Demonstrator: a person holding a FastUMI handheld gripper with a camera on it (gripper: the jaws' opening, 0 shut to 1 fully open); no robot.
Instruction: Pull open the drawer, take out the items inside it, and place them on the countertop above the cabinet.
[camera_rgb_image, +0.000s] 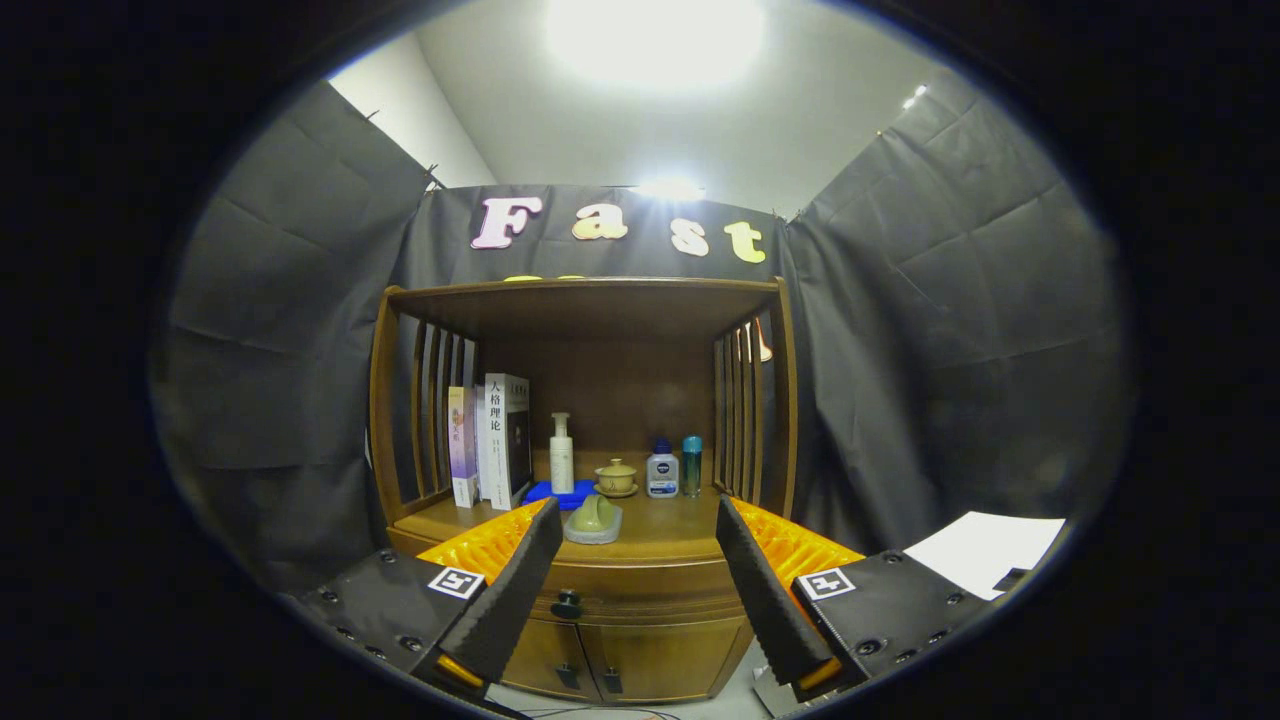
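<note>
One drawer sits shut in the lower middle of the frame, in the front of the wooden cabinet, with a small dark knob on it. Just above the drawer is the countertop. On it, near the front edge, is a green thing in a little dish. Farther back stand some books, a white pump bottle on a blue pad, a small lidded cup, a little clear bottle with a blue cap and a thin teal bottle. The gripper is open wide and holds nothing. Its two fingers reach up from the bottom of the frame, one on each side of the drawer, and do not touch it. Two small cabinet doors are below the drawer. A white sheet of paper lies at the lower right.
</note>
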